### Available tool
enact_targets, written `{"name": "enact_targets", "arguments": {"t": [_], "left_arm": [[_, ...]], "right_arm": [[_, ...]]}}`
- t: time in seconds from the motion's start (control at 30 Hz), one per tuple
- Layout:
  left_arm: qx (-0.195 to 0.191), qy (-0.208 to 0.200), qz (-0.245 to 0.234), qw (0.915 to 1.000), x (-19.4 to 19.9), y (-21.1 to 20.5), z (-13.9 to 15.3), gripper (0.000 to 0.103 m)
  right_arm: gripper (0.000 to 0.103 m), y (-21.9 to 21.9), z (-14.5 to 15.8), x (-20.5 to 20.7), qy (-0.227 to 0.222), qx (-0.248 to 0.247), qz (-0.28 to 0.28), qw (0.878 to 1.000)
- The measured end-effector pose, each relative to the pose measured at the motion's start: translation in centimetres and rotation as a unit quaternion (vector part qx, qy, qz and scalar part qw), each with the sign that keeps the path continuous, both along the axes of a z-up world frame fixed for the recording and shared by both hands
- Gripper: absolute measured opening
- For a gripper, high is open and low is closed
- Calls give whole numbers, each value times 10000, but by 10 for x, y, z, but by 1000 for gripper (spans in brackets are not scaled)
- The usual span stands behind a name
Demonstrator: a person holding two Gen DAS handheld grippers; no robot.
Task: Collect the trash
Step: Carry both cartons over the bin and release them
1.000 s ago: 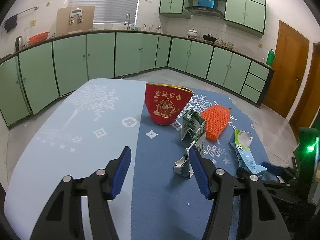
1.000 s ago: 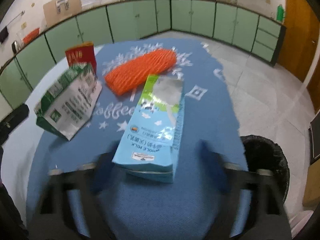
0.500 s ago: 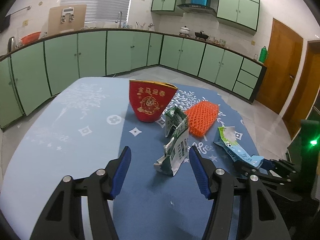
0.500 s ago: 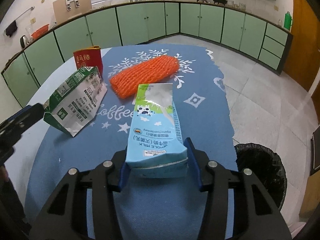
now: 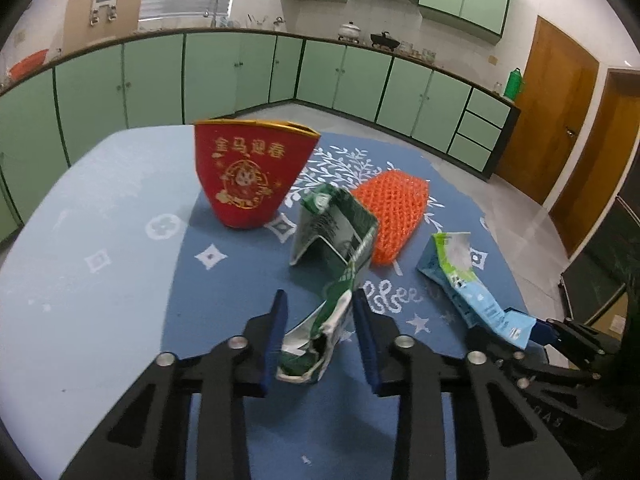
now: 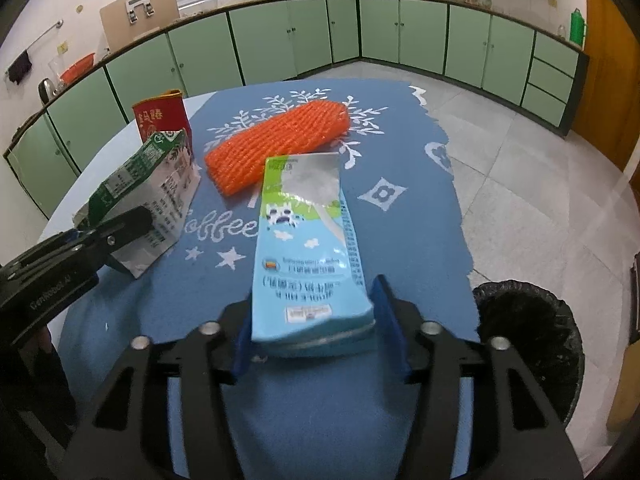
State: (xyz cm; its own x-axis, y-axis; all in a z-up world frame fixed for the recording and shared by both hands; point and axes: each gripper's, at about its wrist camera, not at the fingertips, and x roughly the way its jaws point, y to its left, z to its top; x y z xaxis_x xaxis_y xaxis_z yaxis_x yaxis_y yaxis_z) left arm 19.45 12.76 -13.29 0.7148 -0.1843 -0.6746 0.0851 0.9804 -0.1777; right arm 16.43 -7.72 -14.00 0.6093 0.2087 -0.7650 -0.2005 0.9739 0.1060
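Note:
A crumpled green-and-white carton (image 5: 336,232) stands on the blue tablecloth (image 5: 80,240). Its torn lower end sits between the pads of my left gripper (image 5: 319,300), whose jaws are closing. The left pad touches it and a small gap shows at the right pad. One of that gripper's fingers (image 6: 124,222) lies across the same carton (image 6: 160,184) in the right wrist view. My right gripper (image 6: 314,304) has the near end of a flattened blue milk carton (image 6: 304,236) between its pads, both touching it, as the jaws are opening.
An orange foam net (image 5: 394,216) lies behind the cartons. A red paper tub (image 5: 248,176) with gold print stands at the back. A black-lined trash bin (image 6: 528,328) sits on the floor right of the table. Green cabinets ring the room.
My left gripper moved forward and down onto the green carton, and its jaws narrowed around it. My right gripper's jaws went from wide apart to touching the blue carton; that hand stayed put.

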Motion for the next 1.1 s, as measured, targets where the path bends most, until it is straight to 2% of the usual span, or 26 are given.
{"name": "enact_targets", "arguments": {"t": [0.07,0.13,0.2,0.23,0.43,0.63,0.87,1.1], "left_arm": [[-28,3,-39,10000,1,-2,0,24],[7,-17,-63,10000,2,-6,1,21],[52,-43,-23,10000,1,-8,2,19],[29,-58,5,10000,0,-8,2,16],[-24,-203,147,9997,-10,-5,10,11],[-14,-427,167,9989,-26,-7,27,11],[-14,-763,-40,9971,-47,-23,60,11],[-107,-1028,-413,9938,-58,-59,88,11]], "right_arm": [[69,3,1,3,-22,-5,23,10000],[69,7,0,7,-35,-32,-1,10000],[54,7,-1,11,-8,-13,-30,10000],[51,6,-1,12,-2,5,-27,10000],[50,-1,12,3,-193,32,-5,9998],[50,-7,41,-11,-513,26,36,9987],[49,-24,75,-32,-832,134,13,9964],[49,-61,107,-55,-1148,190,-148,9931]]}}
